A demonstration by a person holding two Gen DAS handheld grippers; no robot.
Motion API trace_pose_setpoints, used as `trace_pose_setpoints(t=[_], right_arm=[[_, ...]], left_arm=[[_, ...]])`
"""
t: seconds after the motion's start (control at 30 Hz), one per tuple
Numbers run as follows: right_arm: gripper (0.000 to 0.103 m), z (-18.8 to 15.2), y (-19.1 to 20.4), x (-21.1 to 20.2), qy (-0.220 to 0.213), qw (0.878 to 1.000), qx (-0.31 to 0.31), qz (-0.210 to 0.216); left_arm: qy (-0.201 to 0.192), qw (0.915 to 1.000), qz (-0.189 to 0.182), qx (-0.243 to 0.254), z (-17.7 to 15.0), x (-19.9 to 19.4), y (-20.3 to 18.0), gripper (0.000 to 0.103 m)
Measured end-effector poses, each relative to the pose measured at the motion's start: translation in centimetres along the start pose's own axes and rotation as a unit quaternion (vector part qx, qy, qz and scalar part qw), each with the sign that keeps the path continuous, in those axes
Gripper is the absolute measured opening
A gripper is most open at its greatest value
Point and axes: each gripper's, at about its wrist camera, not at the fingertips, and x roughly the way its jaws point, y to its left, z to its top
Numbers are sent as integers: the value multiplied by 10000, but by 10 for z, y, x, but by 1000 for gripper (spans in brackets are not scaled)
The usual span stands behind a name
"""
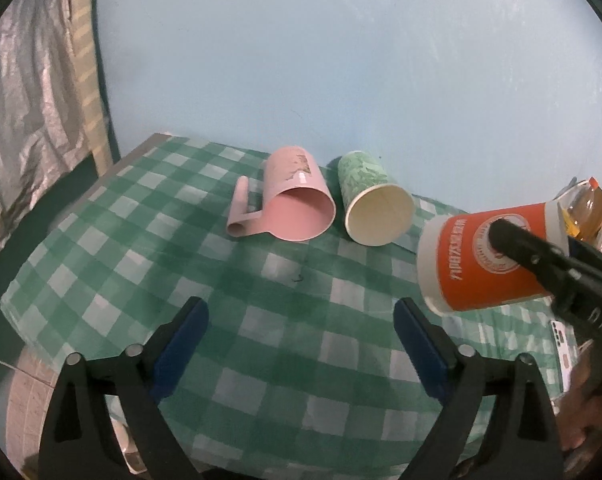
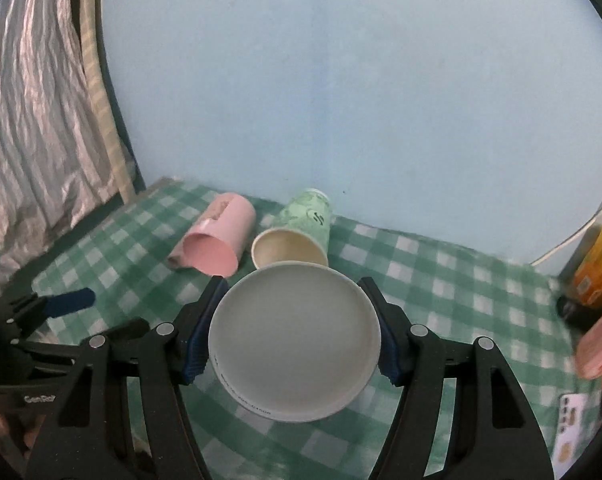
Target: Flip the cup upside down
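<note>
My right gripper [image 2: 295, 330] is shut on an orange and white paper cup [image 2: 295, 344], held above the checked cloth with its white bottom facing the camera. In the left wrist view the same cup [image 1: 481, 264] lies sideways in the air at the right, with one black finger [image 1: 517, 240] across it. My left gripper [image 1: 301, 344] is open and empty, low over the cloth near the front. A pink mug [image 1: 297, 204] and a green paper cup [image 1: 375, 200] lie on their sides near the wall, mouths toward me.
The table has a green and white checked cloth [image 1: 261, 300] against a pale blue wall. An orange bottle [image 1: 589, 208] and other items stand at the far right. A white phone [image 2: 573, 424] lies at the right front. A curtain hangs at the left.
</note>
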Motion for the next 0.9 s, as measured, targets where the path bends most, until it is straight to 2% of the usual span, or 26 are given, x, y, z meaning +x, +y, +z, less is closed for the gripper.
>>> trace_pose_setpoints(t=[0.27, 0.43, 0.6, 0.83, 0.9], right_arm=[[67, -4, -6, 6, 790, 9960, -8, 410], [67, -11, -4, 24, 1256, 9912, -140, 402], [67, -14, -1, 41, 1514, 9875, -189, 386], [68, -17, -2, 56, 1605, 9865, -79, 314], [77, -17, -3, 57, 1583, 9868, -55, 334]], left_arm=[[3, 9999, 151, 15, -14, 4, 3, 97], [-20, 9998, 196, 37, -17, 7, 1, 97], [61, 9999, 140, 34, -19, 11, 1, 97], [-5, 9999, 168, -27, -17, 8, 5, 97], [-39, 9998, 180, -41, -17, 5, 6, 97]])
